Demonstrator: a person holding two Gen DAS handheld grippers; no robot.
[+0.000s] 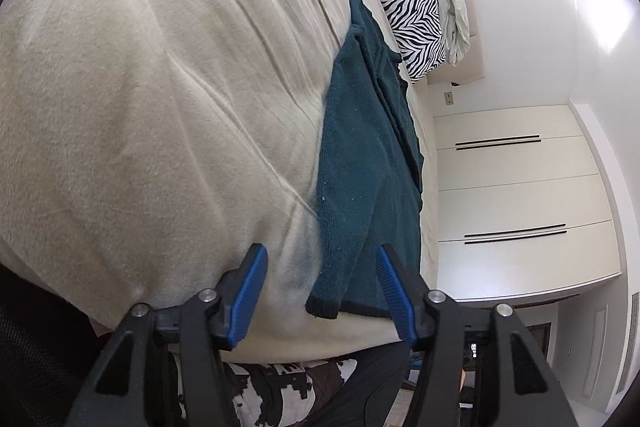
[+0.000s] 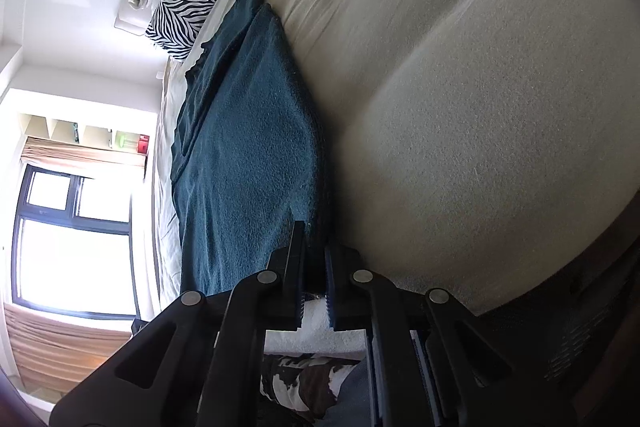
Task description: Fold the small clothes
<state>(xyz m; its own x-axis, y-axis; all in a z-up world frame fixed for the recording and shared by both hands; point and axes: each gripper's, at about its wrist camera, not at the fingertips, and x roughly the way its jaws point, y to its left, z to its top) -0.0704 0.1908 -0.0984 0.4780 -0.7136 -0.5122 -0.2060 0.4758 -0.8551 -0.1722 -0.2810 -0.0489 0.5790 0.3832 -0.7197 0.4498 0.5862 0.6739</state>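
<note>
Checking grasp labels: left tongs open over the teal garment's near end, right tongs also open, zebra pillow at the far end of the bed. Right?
Not quite. The right tongs are shut on the teal garment, as the right wrist view shows. The rest holds: left tongs open over its near end, zebra pillow at the far end of the bed.

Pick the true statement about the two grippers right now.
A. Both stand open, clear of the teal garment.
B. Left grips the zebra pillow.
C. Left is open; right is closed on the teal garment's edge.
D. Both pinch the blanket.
C: the left gripper has its blue fingers spread apart, while the right gripper is closed on the teal garment at its near edge.
</note>
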